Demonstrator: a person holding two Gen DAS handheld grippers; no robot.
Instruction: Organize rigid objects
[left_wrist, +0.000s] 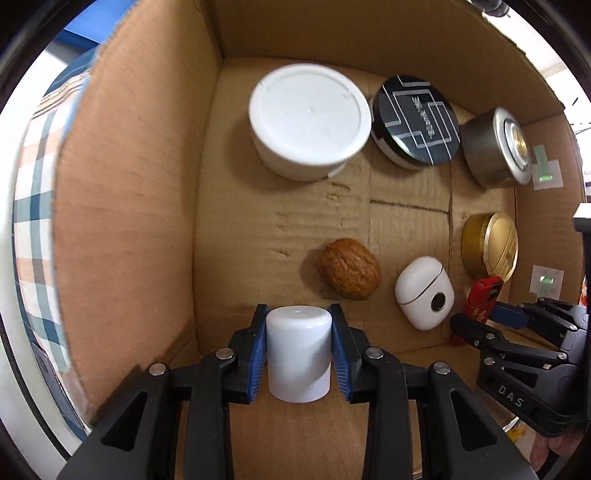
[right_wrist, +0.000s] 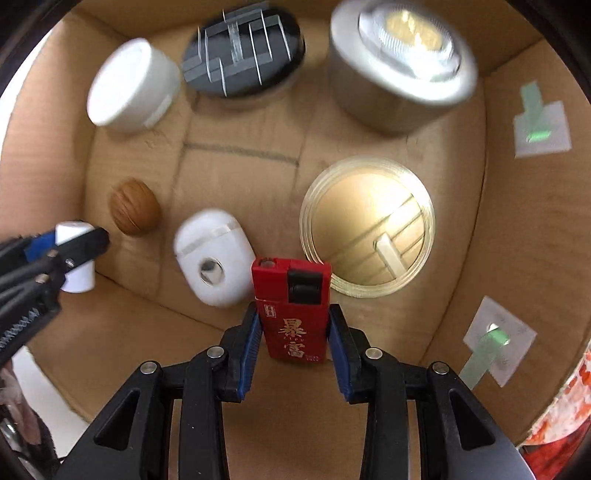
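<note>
The white cap (left_wrist: 298, 356) stands upright, clamped between the pads of the left gripper (left_wrist: 299, 350) near the cardboard box's (left_wrist: 129, 184) near-left corner, the walnut (left_wrist: 349, 267) just beyond it. Lowering it straight onto the floor before releasing should keep it from toppling.

From the right wrist, the red lighter (right_wrist: 291, 314) is pinched in the right gripper (right_wrist: 291, 332) by the near wall, between the white earbud case (right_wrist: 214, 254) and the gold tin (right_wrist: 367, 225). That gap looks tight, so a vertical descent seems wise.

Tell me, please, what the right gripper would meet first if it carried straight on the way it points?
Probably the cardboard box floor, just left of the gold tin; depth is unclear. The right gripper holds a red lighter.
</note>
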